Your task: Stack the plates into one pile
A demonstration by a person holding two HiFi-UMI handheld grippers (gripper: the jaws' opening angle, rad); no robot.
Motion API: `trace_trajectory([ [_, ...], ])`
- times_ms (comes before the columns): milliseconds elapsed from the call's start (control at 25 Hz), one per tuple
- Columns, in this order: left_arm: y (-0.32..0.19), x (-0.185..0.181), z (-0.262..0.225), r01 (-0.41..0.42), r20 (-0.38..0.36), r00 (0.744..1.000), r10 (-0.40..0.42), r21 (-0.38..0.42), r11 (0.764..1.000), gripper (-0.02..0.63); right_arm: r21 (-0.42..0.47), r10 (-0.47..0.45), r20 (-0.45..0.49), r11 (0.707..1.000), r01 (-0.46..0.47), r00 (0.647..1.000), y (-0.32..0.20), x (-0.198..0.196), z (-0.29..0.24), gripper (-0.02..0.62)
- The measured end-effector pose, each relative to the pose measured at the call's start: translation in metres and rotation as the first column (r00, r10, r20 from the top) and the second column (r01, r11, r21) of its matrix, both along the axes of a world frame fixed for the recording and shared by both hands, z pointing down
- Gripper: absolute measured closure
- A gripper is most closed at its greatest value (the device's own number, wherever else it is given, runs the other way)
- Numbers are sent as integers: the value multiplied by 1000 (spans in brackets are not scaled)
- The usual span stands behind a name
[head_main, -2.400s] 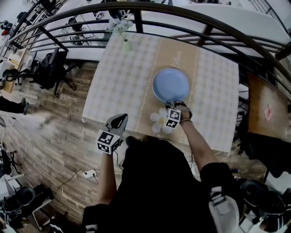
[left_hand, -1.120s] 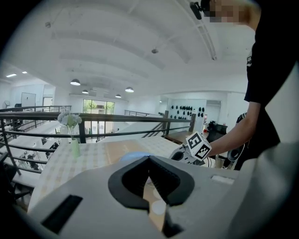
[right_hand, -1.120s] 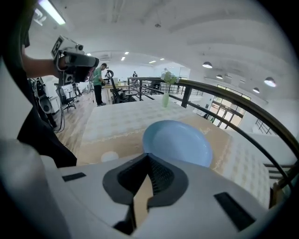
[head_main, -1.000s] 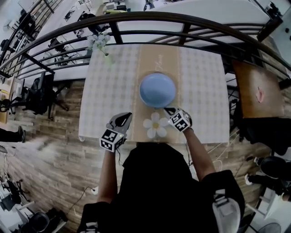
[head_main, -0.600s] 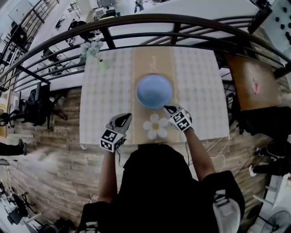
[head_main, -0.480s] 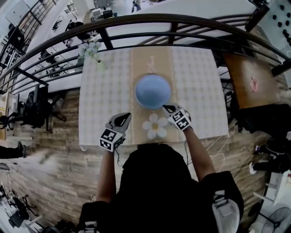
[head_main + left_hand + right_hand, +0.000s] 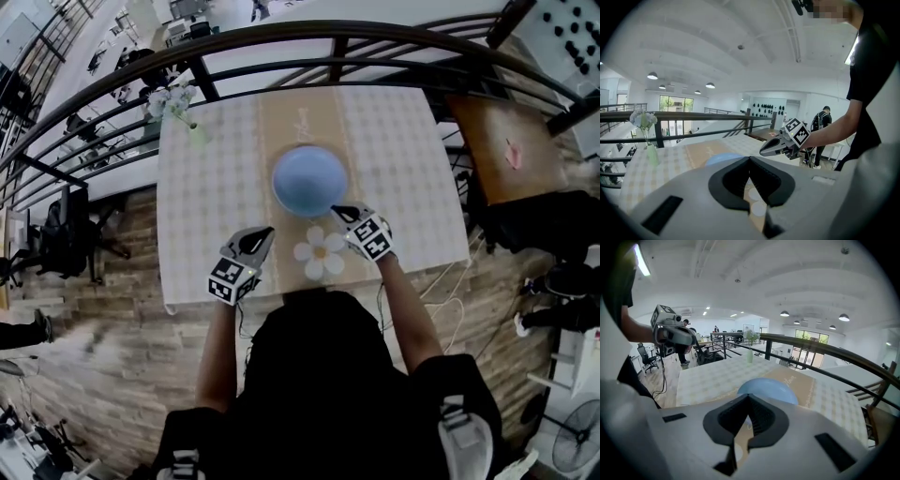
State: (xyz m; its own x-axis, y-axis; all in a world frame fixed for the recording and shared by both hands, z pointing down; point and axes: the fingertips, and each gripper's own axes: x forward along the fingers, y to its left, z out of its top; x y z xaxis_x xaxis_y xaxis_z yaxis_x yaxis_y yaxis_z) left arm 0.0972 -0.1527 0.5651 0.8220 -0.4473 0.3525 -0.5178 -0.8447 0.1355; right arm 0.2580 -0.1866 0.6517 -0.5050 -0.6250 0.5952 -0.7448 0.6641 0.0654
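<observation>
Currently left gripper (image 7: 264, 231) & right gripper (image 7: 337, 209) both closed, empty, over table (image 7: 206, 187) front. Blue plate (image 7: 309, 180) mid-table, just beyond right gripper. Risk: closed tips nudge rim, plate slides.

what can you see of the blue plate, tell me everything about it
The blue plate is round, pale blue, plain and smooth, with no pattern. It lies flat on the tan runner down the middle of the table, beyond the white flower-shaped piece and apart from it. Whether it is one plate or several stacked cannot be told. The right gripper, jaws shut, points at its near rim; contact there is unclear. The left gripper is clear of it.
</observation>
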Motion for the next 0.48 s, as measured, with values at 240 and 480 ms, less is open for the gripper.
trace_trajectory([
  [240, 0, -8, 0, -26, -16, 1000, 26, -3, 1000, 604, 1, 26, -1, 1000, -26, 1000, 5, -7, -2, 600],
  [480, -2, -22, 2, -37, -5, 999, 37, -2, 999, 604, -8, 20, -11, 1000, -20, 1000, 8, -19, 0, 600],
])
